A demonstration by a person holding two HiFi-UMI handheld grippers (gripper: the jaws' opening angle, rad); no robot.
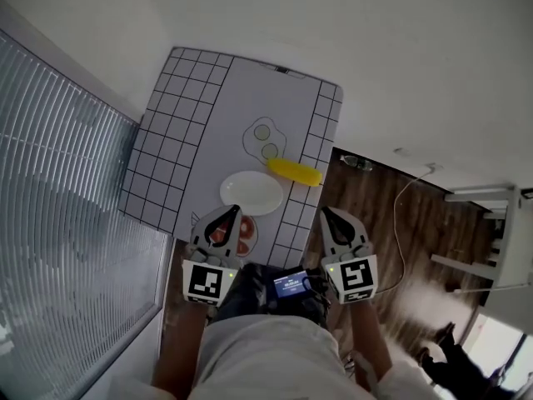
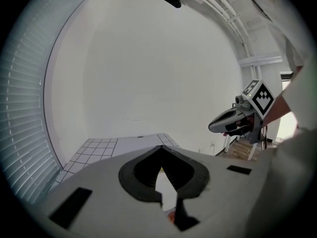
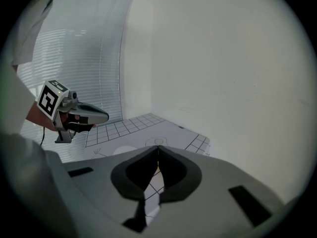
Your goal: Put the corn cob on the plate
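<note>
A yellow corn cob (image 1: 295, 172) lies on the checked table mat (image 1: 208, 90), just right of and beyond a white oval plate (image 1: 251, 192). My left gripper (image 1: 234, 209) is shut and empty, its tips over the near left rim of the plate. My right gripper (image 1: 325, 211) is shut and empty too, hovering at the mat's near right edge, a little nearer than the cob. In the left gripper view the jaws (image 2: 160, 148) meet with nothing between them. The right gripper view shows the same at its jaws (image 3: 157, 148), the mat beyond.
A printed drawing with two green dots (image 1: 265, 138) sits on the mat past the plate. A red-printed picture (image 1: 244, 238) lies under the left gripper. A ribbed glass wall (image 1: 58, 223) runs along the left. Wooden floor (image 1: 400, 232) with a cable and white furniture (image 1: 491, 240) lies to the right.
</note>
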